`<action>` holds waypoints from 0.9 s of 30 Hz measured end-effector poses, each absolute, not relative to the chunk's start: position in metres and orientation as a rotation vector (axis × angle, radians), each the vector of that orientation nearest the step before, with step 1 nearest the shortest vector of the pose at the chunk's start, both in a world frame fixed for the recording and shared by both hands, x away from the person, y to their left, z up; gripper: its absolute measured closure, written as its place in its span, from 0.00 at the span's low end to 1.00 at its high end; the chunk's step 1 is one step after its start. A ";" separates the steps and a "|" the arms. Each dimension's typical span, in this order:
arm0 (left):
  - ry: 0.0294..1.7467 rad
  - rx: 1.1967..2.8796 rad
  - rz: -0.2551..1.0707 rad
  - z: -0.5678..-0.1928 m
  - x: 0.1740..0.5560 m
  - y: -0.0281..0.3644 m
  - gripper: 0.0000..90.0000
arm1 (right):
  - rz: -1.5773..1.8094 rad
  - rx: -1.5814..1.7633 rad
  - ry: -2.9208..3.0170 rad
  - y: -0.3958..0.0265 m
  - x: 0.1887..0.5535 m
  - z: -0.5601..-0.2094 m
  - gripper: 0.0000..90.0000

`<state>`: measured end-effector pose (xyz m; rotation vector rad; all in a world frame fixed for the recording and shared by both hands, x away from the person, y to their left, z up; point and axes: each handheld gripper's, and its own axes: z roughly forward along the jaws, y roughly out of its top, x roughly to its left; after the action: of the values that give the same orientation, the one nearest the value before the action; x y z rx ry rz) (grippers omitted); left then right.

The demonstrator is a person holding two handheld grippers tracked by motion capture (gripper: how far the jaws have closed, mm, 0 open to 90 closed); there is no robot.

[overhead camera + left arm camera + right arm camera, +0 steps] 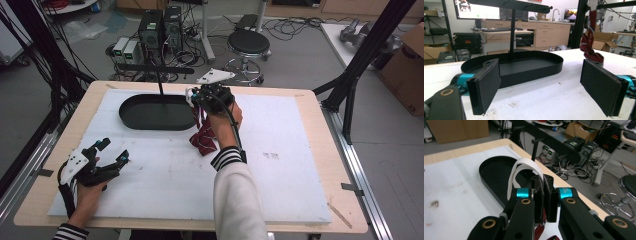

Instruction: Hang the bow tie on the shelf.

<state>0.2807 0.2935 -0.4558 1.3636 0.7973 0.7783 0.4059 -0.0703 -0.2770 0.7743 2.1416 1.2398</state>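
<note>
Right claw (200, 95) is clenched on the white strap (524, 167) of a red tie (202, 135), held above the table (300, 130) just right of the black tray (155, 112). Tie hangs down from the jaws, its lower end on or just above the table; which, cannot be told. Left claw (112, 152) rests released at the near left of the table, jaws wide apart, facing the tray and its stand (512, 27).
</note>
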 end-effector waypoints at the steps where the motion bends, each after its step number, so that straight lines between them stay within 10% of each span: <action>1: 0.797 1.363 0.778 -0.456 0.281 0.293 0.19 | 1.239 0.770 2.138 -0.069 0.407 -0.276 0.97; 27: 0.809 1.352 0.772 -0.456 0.281 0.294 0.19 | 1.256 0.840 2.082 -0.046 0.460 -0.250 0.97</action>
<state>0.2811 0.2937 -0.4559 1.3520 0.8088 0.7717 0.4599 -0.0462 -0.2500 0.8399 2.0822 1.2565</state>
